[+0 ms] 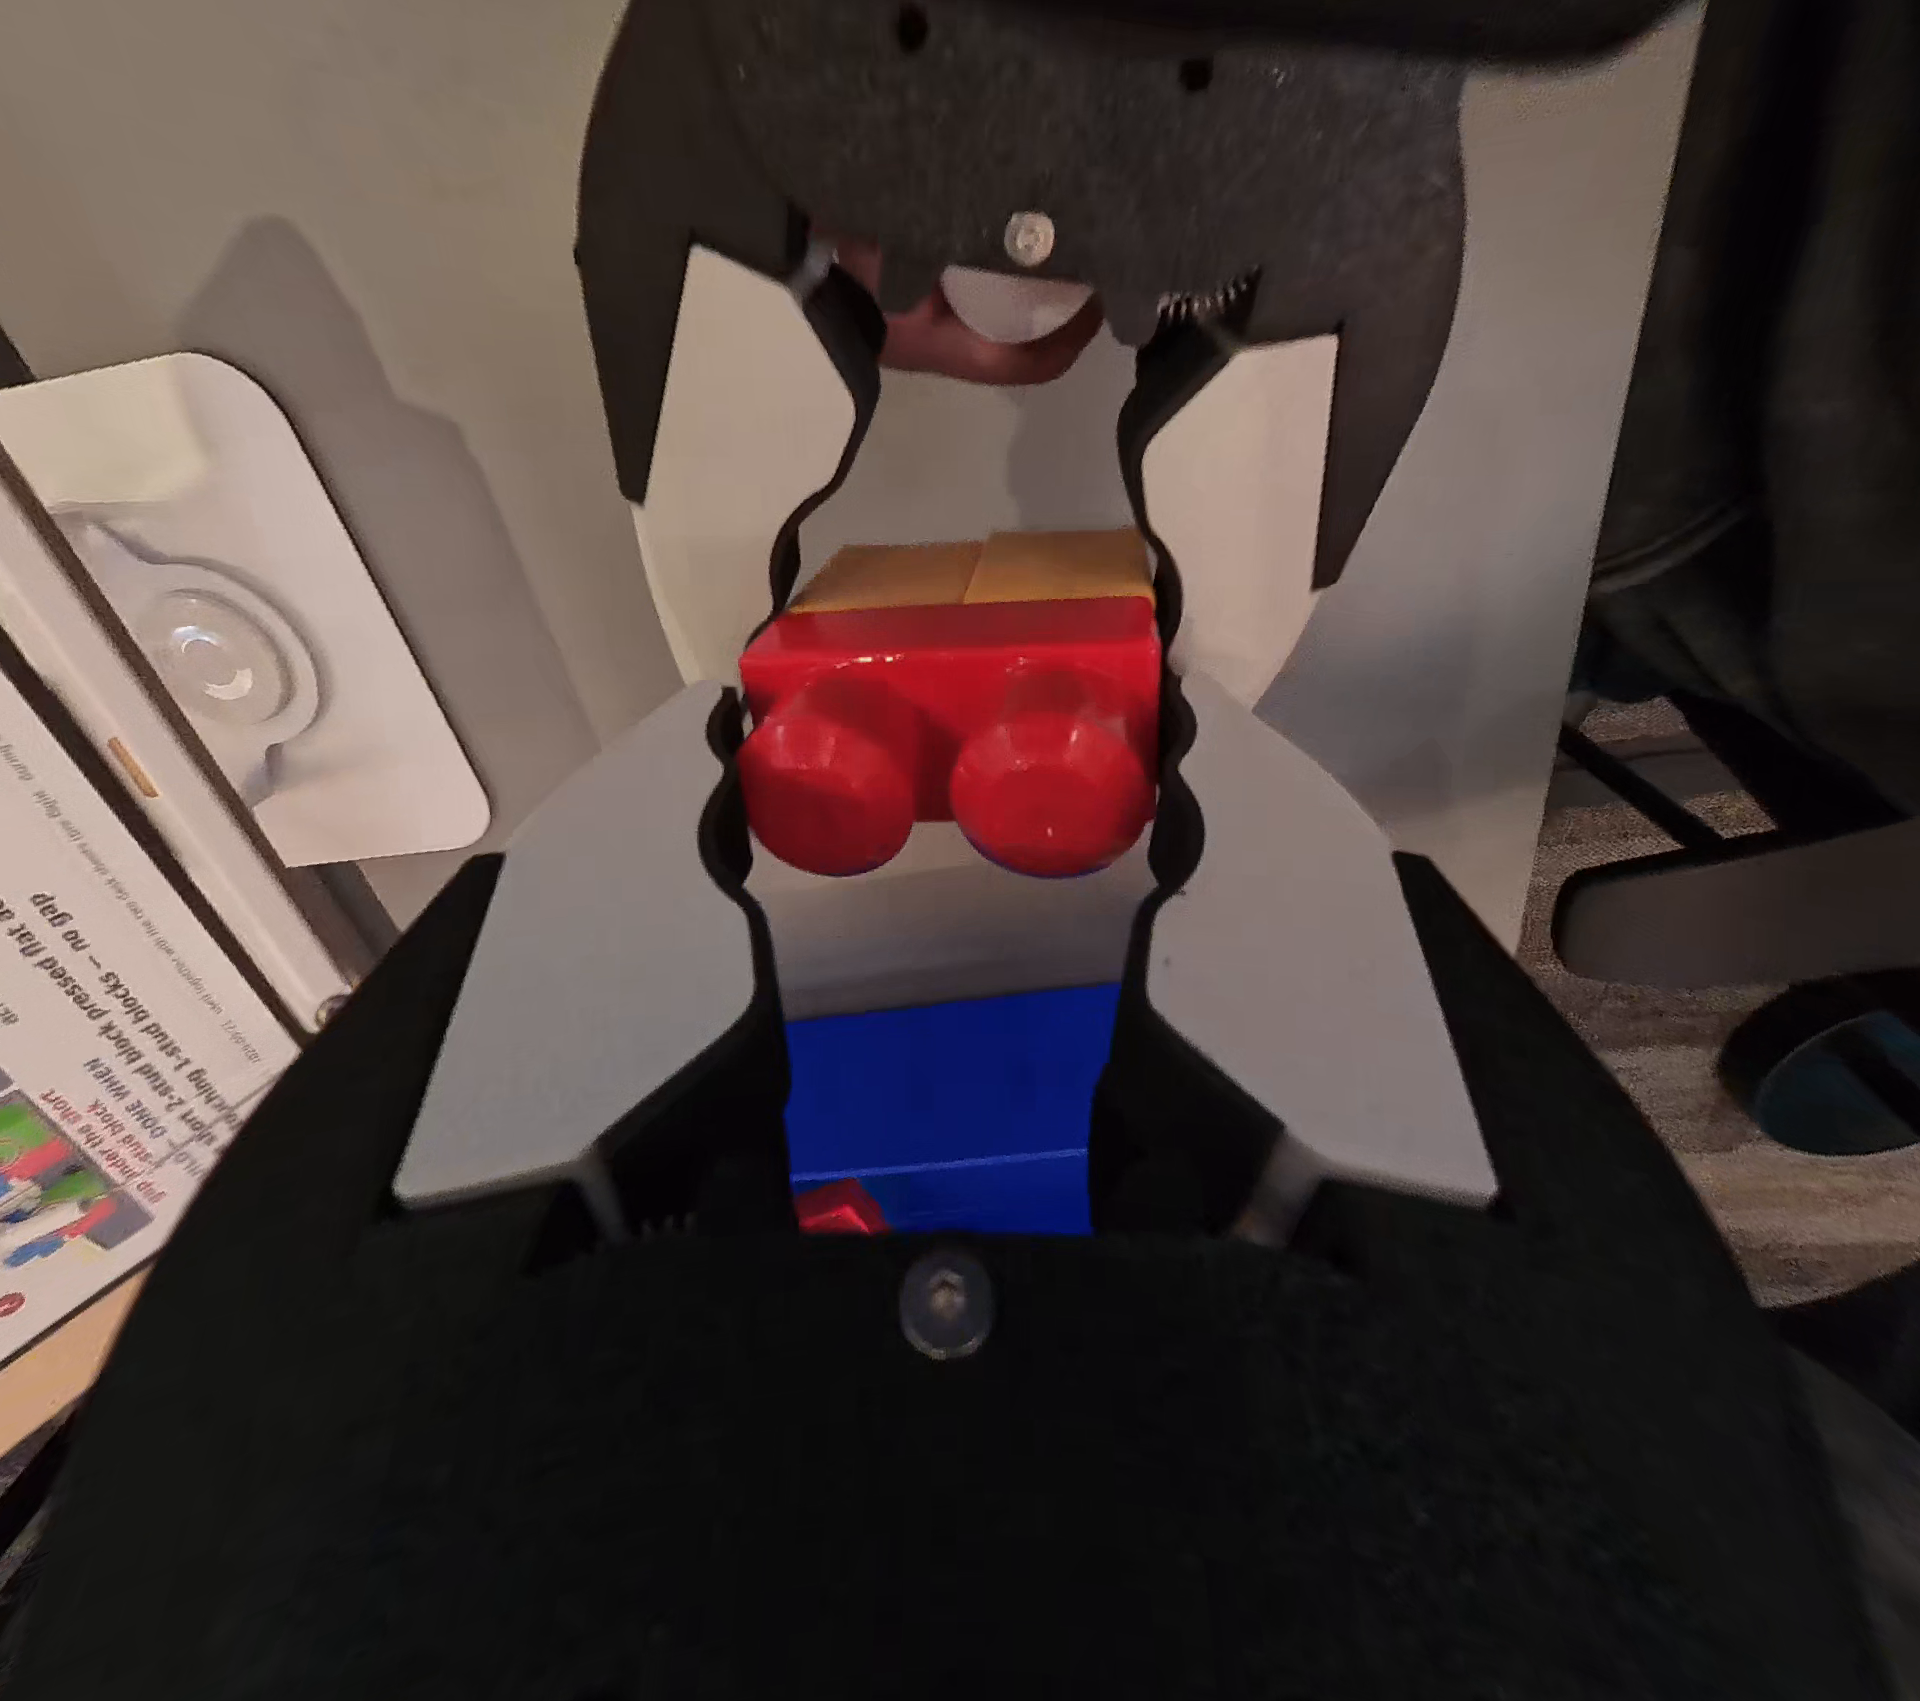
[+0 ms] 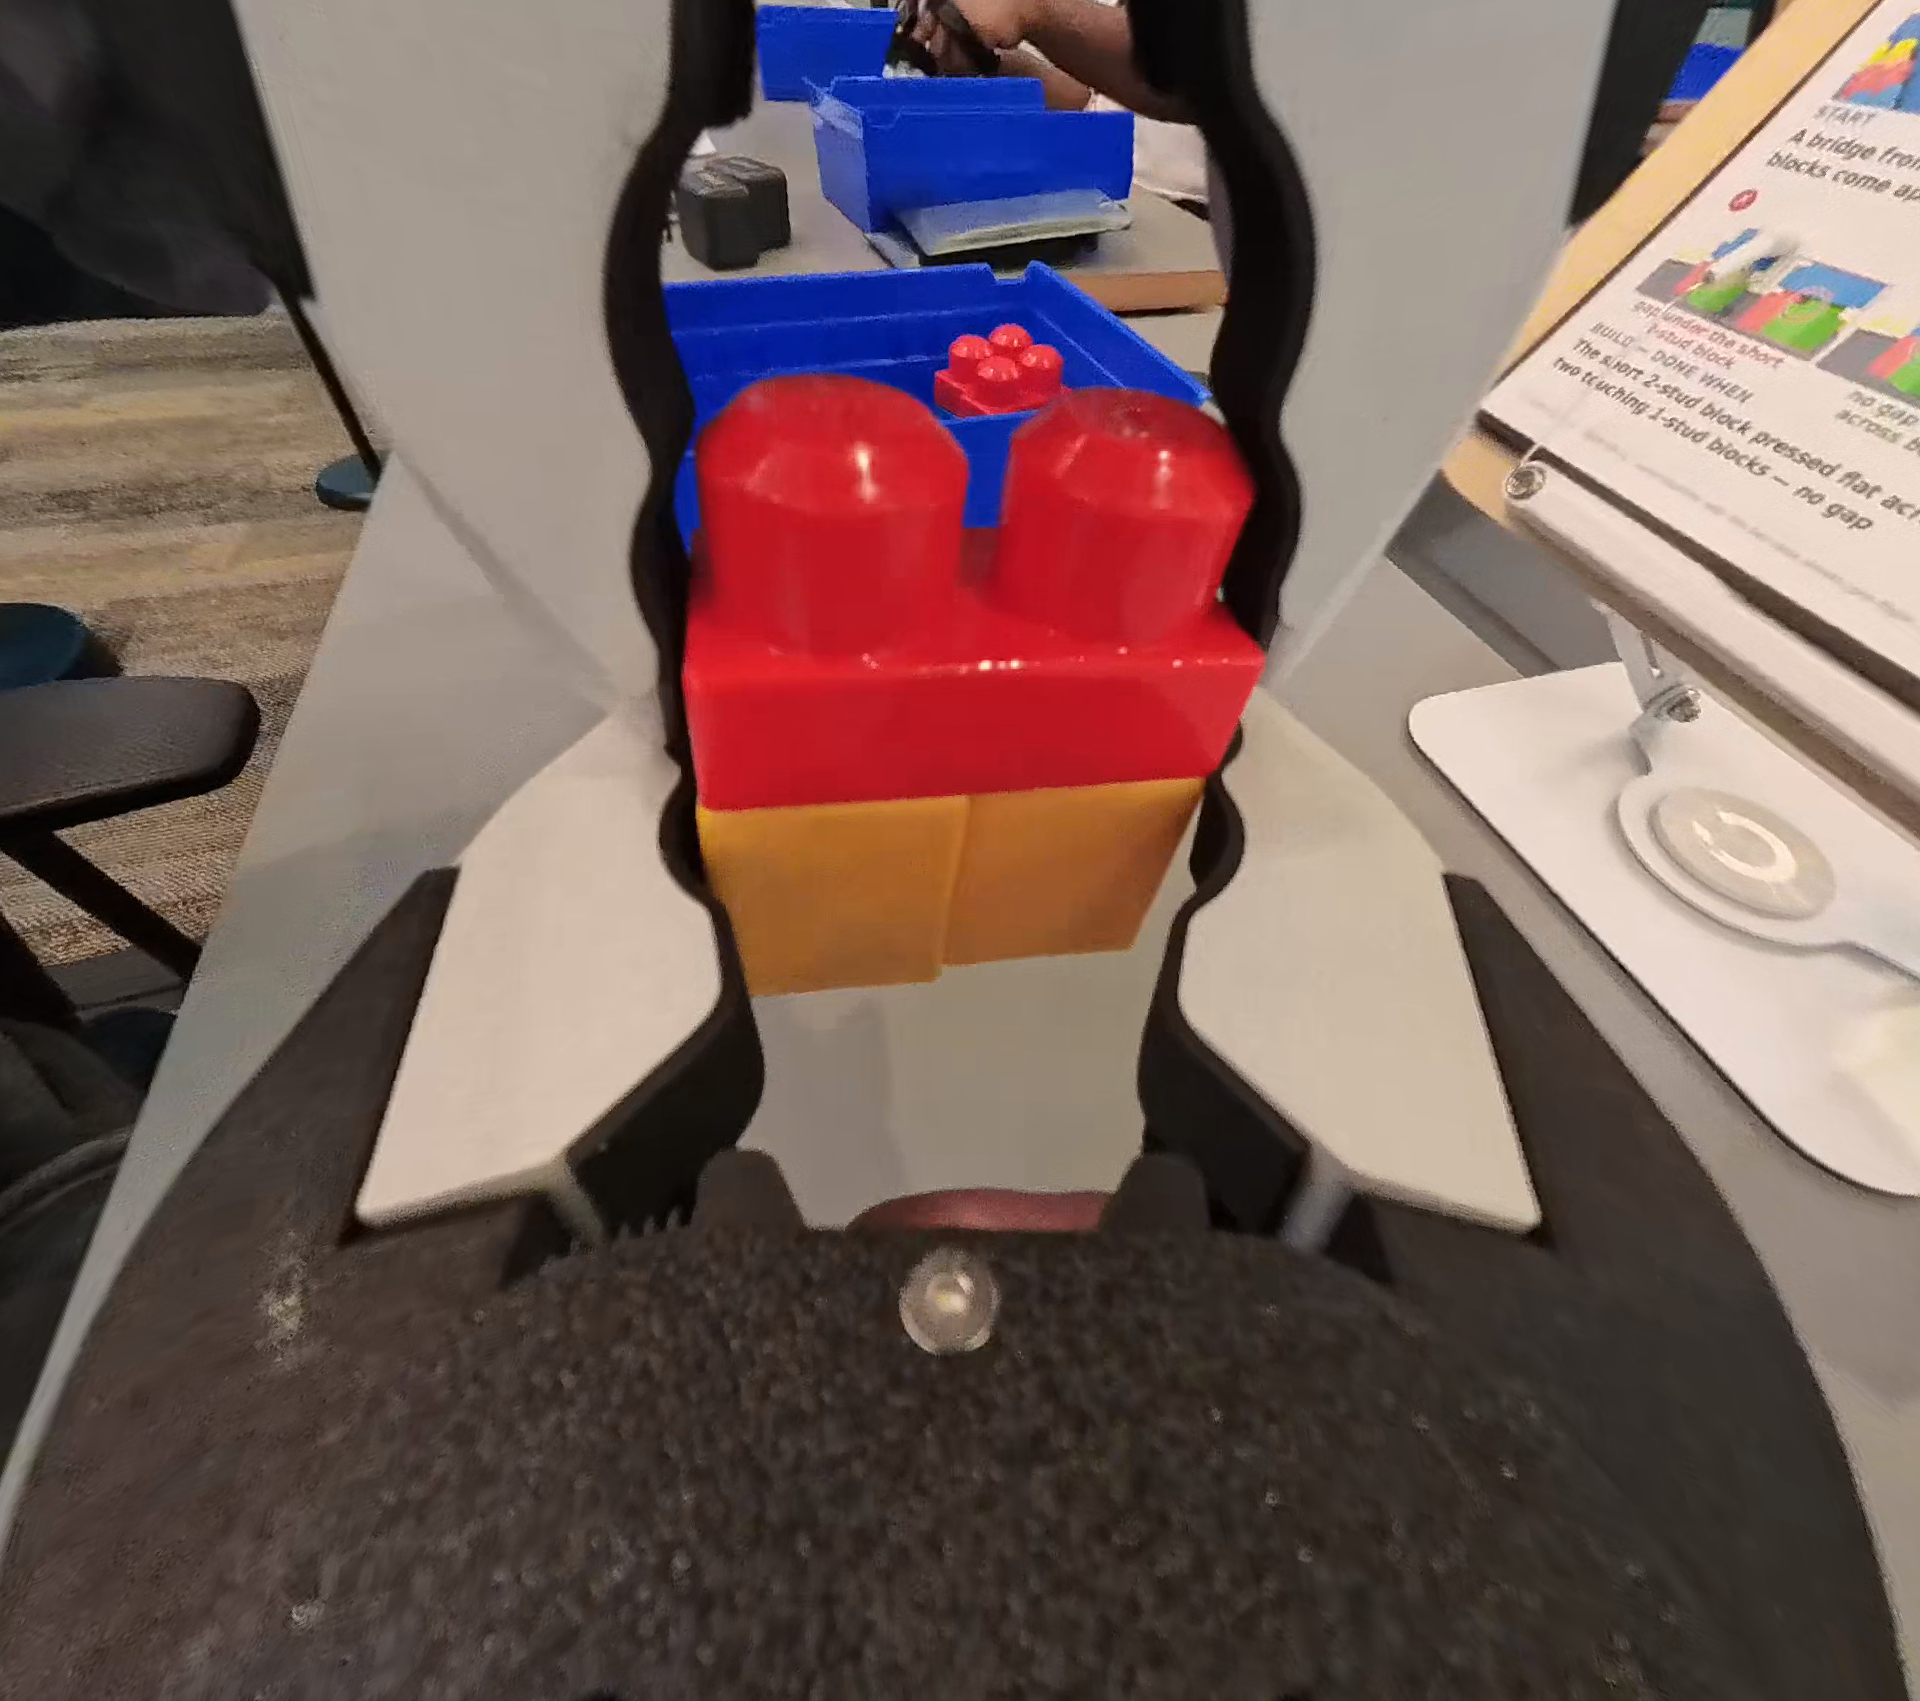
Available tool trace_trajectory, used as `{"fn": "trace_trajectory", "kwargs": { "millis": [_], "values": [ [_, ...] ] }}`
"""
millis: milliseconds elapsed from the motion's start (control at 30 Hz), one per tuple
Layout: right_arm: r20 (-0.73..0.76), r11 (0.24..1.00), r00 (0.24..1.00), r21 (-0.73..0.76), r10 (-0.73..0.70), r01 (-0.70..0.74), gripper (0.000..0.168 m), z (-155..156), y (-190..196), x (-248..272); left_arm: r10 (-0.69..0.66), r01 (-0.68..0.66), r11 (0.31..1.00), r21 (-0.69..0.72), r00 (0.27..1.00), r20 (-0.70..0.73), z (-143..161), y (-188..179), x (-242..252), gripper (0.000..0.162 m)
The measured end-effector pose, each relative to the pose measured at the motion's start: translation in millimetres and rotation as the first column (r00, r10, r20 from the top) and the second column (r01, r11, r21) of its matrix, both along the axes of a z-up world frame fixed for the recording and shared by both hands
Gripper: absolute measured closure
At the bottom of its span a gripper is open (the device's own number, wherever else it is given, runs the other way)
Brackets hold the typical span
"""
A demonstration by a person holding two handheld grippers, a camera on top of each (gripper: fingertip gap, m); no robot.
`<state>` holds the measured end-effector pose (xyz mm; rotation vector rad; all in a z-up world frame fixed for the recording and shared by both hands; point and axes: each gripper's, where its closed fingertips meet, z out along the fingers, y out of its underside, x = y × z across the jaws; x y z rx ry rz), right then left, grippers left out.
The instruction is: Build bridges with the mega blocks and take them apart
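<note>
A red two-stud block [image 2: 966, 716] sits on two yellow blocks [image 2: 831, 882] standing side by side. My right gripper [image 2: 951, 830] is shut on the yellow blocks from their sides. My left gripper [image 2: 966, 612] comes in from the far side and is shut on the red block. In the left wrist view the red block [image 1: 951, 675] points its studs at the camera between the left gripper's [image 1: 951, 726] pads. The right gripper [image 1: 966, 597] reaches in from above around the yellow blocks [image 1: 977, 571].
A blue bin [image 2: 727, 321] behind the blocks holds a small red four-stud block [image 2: 997, 373]; the bin also shows in the left wrist view [image 1: 935, 1090]. An instruction sheet [image 2: 1766, 425] leans on a white stand [image 2: 1538, 903] at the right. More blue bins [image 2: 966, 155] and a black box [image 2: 732, 212] lie farther back. A chair [image 2: 104, 737] is at the left. Less than 4 cm separates the two grippers' tips.
</note>
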<state>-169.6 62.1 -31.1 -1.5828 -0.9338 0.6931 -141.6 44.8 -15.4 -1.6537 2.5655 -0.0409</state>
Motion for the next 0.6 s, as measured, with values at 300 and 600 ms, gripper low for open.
{"fn": "trace_trajectory", "kwargs": {
  "millis": [300, 600],
  "values": [
    [-0.067, 1.0, 0.998, 0.009, 0.011, -0.01, 0.079, -3, 0, 6, -0.008, 0.009, 1.0, -0.029, 0.998, 0.055, -1, 1, 7, 0.087],
    [0.011, 0.999, 1.0, -0.032, 0.005, -0.004, 0.084, -15, 7, 5, -0.002, 0.004, 1.0, -0.019, 0.998, 0.06, -7, 10, 1, 0.087]
  ]
}}
